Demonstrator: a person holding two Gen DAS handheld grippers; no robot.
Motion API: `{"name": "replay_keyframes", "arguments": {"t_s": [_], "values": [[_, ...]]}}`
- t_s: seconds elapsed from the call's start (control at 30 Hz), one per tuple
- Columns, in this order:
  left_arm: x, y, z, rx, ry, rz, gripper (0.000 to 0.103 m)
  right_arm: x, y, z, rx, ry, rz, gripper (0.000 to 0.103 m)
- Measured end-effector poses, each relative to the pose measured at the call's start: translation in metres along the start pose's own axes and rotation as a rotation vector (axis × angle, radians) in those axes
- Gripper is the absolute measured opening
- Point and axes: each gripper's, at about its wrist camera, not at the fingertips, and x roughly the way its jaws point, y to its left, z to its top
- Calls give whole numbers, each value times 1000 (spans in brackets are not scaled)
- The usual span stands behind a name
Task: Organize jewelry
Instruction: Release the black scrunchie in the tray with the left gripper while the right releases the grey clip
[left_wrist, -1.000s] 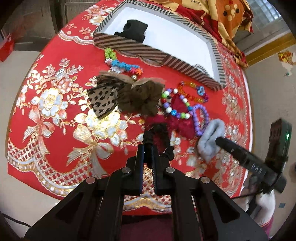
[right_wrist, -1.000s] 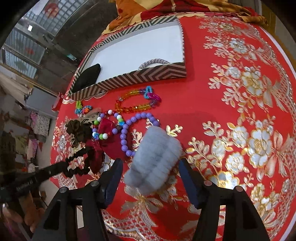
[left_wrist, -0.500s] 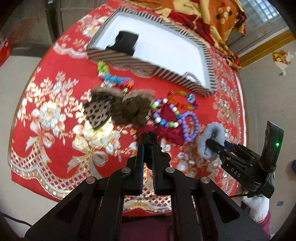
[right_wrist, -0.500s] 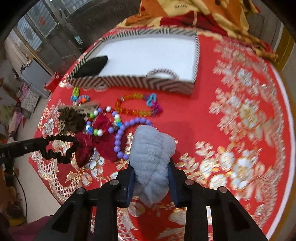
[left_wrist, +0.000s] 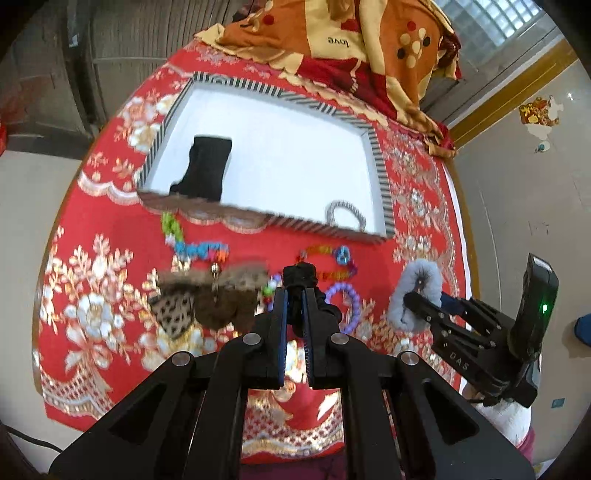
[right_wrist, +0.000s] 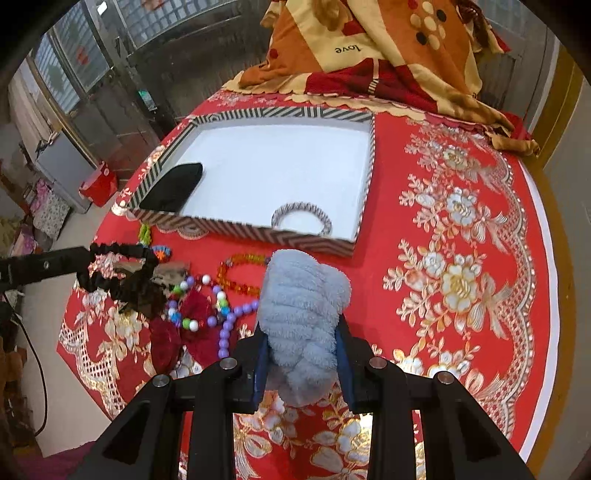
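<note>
Left gripper (left_wrist: 294, 291) is pinching a black scrunchie (left_wrist: 300, 276), right gripper (right_wrist: 301, 349) is squeezing the fluffy grey scrunchie (right_wrist: 301, 314) above the tablecloth (right_wrist: 461, 258).

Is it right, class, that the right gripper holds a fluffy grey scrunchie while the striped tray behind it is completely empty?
Not quite. The right gripper does hold the grey scrunchie, but the striped tray is not empty: the right wrist view shows a black item and a beaded bracelet inside.

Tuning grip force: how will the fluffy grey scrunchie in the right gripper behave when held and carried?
Likely soft and squashy: the grey scrunchie bulges out above the right gripper where it is pinched. Probably light for its bulk, being all fluffy pile. Unlikely to slip: the fuzzy surface should catch on the fingers.
</note>
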Motion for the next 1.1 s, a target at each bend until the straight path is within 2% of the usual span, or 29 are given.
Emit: {"name": "replay_keyframes", "arguments": {"t_s": [0.57, 0.87, 1.1], "values": [[27, 11, 82, -13, -53, 50, 6, 10, 7, 63, 15, -45, 6, 30], [71, 20, 116, -13, -24, 96, 6, 50, -2, 114, 39, -15, -17, 30], [104, 36, 113, -20, 43, 134, 6, 100, -19, 141, 34, 73, -41, 30]]}}
